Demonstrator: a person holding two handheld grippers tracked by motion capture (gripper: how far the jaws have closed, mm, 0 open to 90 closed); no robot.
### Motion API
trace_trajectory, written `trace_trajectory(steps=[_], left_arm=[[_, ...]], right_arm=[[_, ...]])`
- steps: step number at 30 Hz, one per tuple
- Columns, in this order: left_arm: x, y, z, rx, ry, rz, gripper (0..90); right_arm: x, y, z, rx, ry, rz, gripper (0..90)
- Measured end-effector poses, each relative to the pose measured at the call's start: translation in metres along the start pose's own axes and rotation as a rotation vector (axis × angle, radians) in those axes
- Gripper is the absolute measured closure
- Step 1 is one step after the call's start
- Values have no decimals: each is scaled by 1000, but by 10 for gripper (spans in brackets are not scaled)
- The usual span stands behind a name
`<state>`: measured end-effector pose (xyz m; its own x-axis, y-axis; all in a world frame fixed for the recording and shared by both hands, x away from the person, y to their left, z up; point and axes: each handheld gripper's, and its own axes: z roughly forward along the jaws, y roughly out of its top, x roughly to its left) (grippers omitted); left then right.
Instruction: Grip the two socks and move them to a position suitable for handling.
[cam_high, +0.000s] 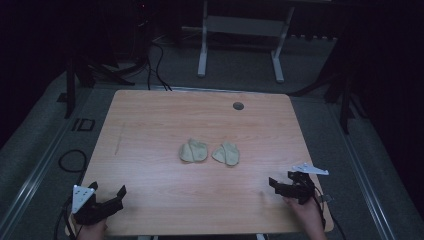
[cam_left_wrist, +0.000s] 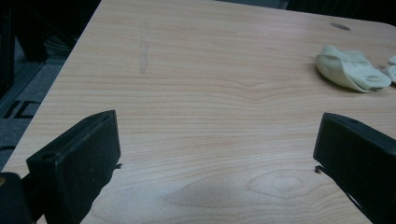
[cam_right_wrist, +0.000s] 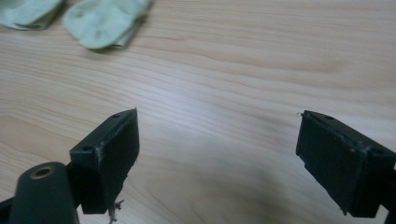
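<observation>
Two pale green folded socks lie side by side at the middle of the wooden table (cam_high: 150, 125): the left sock (cam_high: 193, 150) and the right sock (cam_high: 226, 153). My left gripper (cam_high: 111, 196) rests open near the table's front left corner, far from both. My right gripper (cam_high: 281, 183) stands open near the front right edge. In the left gripper view the left sock (cam_left_wrist: 351, 69) lies far ahead to the right, and the left gripper (cam_left_wrist: 217, 144) has bare table between its jaws. In the right gripper view both socks (cam_right_wrist: 105, 19) (cam_right_wrist: 28, 11) sit at the top left, and the right gripper (cam_right_wrist: 217, 144) holds nothing.
A small dark round cap (cam_high: 238, 106) sits in the table's far right part. Beyond the table stand a white frame's legs (cam_high: 240, 45) and cables on a grey floor (cam_high: 45, 150). Dark stands flank both far corners.
</observation>
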<state>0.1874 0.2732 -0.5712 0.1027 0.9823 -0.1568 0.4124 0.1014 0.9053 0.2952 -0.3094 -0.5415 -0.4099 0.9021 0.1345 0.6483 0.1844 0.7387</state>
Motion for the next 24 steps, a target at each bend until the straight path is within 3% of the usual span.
trace_trajectory(steps=[8, 16, 24], left_arm=[[-1, -2, -2, -3, -4, -10, 8], [-4, -2, -1, 1, -20, 2, 8], [-5, -3, -2, 0, -27, 14, 8]], right_arm=[[27, 23, 23, 11, 48, -59, 223], [58, 48, 51, 36, 101, -124, 234], [85, 75, 80, 58, 101, -193, 336]])
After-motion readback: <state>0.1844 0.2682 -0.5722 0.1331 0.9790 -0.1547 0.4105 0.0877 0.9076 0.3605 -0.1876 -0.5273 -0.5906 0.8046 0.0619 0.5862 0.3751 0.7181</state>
